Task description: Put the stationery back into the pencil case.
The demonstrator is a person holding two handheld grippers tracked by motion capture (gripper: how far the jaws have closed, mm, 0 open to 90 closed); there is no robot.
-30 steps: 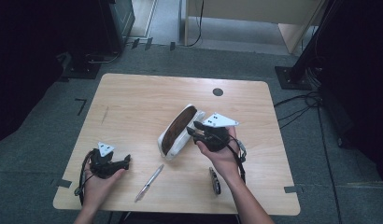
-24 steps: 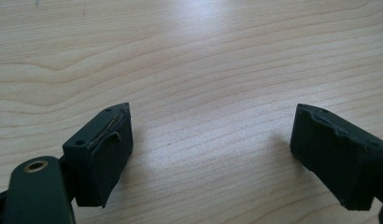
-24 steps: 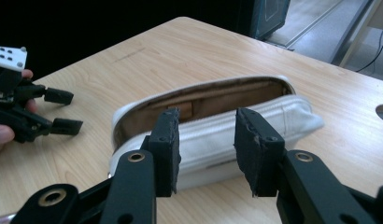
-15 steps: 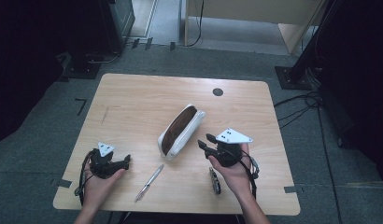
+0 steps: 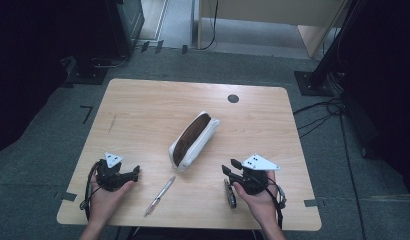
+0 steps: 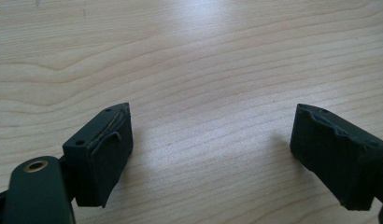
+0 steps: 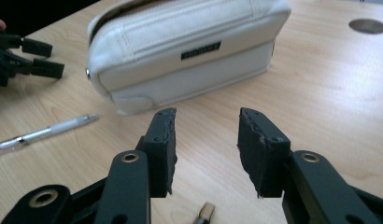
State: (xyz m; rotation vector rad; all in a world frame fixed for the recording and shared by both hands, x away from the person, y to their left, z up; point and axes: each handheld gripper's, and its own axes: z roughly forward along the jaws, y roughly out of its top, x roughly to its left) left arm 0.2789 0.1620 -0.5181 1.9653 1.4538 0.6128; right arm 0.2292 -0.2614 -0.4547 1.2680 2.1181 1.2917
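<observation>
A white zipped pencil pouch (image 7: 180, 51), unzipped on top, lies just ahead of the right gripper (image 7: 206, 140), whose jaws stand parted and empty, and well apart from the left gripper (image 5: 134, 173), also spread wide on nothing.

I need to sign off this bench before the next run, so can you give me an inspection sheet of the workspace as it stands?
Surface: wooden table, bare grain, round dark grommet near the far edge.
Job's things: white pencil case at centre, unzipped, dark inside; clear pen on the table in front of it; dark pen lying beside the right gripper.
Clutter: nothing seen.
Grippers: left gripper wide open over bare wood; right gripper open, nothing between its jaws, facing the case.
Cables: one trails from each gripper; more lie on the floor at right.
Surroundings: grey floor, tape marks, dark stand bases.
</observation>
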